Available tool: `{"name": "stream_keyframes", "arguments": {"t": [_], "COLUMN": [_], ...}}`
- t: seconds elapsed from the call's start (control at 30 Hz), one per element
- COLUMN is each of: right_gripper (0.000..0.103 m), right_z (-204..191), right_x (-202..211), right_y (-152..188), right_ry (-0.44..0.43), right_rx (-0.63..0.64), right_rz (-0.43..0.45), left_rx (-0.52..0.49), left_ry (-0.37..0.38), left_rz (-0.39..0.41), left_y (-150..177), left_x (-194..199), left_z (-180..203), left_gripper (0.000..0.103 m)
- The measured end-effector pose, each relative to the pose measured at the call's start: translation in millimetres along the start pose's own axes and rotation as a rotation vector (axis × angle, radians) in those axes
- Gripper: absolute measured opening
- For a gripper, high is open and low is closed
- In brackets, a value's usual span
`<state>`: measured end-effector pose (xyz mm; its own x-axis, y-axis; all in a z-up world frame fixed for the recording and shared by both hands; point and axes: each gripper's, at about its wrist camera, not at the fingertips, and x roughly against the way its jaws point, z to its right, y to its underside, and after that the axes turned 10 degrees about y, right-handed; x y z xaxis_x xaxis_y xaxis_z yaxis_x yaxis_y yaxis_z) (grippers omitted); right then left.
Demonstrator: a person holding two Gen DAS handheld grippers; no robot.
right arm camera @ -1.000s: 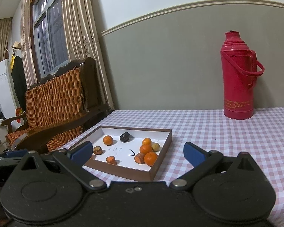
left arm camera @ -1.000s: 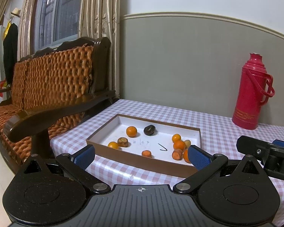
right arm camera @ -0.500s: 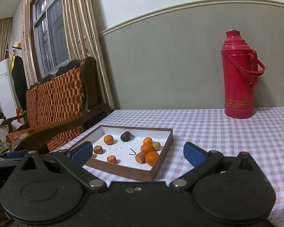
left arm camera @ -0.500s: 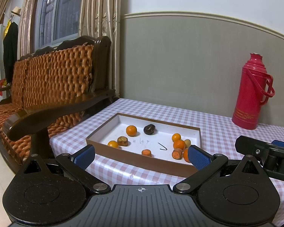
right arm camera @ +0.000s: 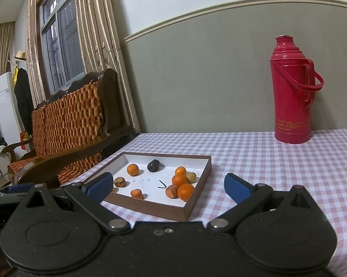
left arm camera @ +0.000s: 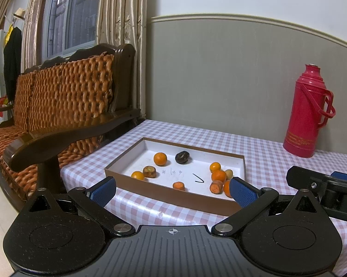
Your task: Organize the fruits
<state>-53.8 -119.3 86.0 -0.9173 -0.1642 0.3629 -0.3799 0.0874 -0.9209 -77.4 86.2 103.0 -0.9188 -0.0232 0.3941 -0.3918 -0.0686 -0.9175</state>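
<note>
A shallow brown box (left arm camera: pixel 171 195) (right arm camera: pixel 150 207) with a white floor lies on the checked tablecloth. Several small fruits lie in it: a lone orange (left arm camera: pixel 160 158) (right arm camera: pixel 132 169), a dark fruit (left arm camera: pixel 182 157) (right arm camera: pixel 153 165), a brown one (left arm camera: pixel 149 171) (right arm camera: pixel 120 182), and a cluster of oranges (left arm camera: pixel 218 176) (right arm camera: pixel 179 180) at its right end beside a drawn check mark (left arm camera: pixel 198 178). My left gripper (left arm camera: pixel 172 190) is open in front of the box's near wall, nothing between its blue pads. My right gripper (right arm camera: pixel 166 185) is likewise open and holds nothing; its body shows in the left wrist view (left arm camera: pixel 323 190).
A red thermos (left arm camera: pixel 308 113) (right arm camera: pixel 293 90) stands at the back of the table by the grey wall. A wooden sofa with woven cushions (left arm camera: pixel 64 106) (right arm camera: pixel 67 120) sits close to the table's left edge. Curtains and a window are behind it.
Both views have shifted only slightly; the box sits marginally nearer and the right gripper's view has turned a little. Both grippers stay open and the fruits have not moved.
</note>
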Motion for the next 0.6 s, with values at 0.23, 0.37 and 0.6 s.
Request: {"name": "stream_keyframes", "arguments": {"t": [0.23, 0.37, 0.6], "right_gripper": [0.097, 0.097, 0.097], "right_z": [0.1, -0.1, -0.8], "right_x": [-0.9, -1.1, -1.6], "right_y": [0.2, 0.7, 1.3], "right_ry": [-0.002, -0.002, -0.003], "right_rx": [0.000, -0.001, 0.000], "right_rz": [-0.002, -0.003, -0.004], "left_rx": [0.001, 0.002, 0.005], "left_ry": [0.000, 0.001, 0.002], "left_rz": [0.000, -0.001, -0.005], "left_y": [0.0, 1.4, 4.7], "left_x": [-0.2, -0.5, -2.4], "left_z": [0.0, 0.0, 1.3], "left_gripper": [0.103, 0.103, 0.103]}}
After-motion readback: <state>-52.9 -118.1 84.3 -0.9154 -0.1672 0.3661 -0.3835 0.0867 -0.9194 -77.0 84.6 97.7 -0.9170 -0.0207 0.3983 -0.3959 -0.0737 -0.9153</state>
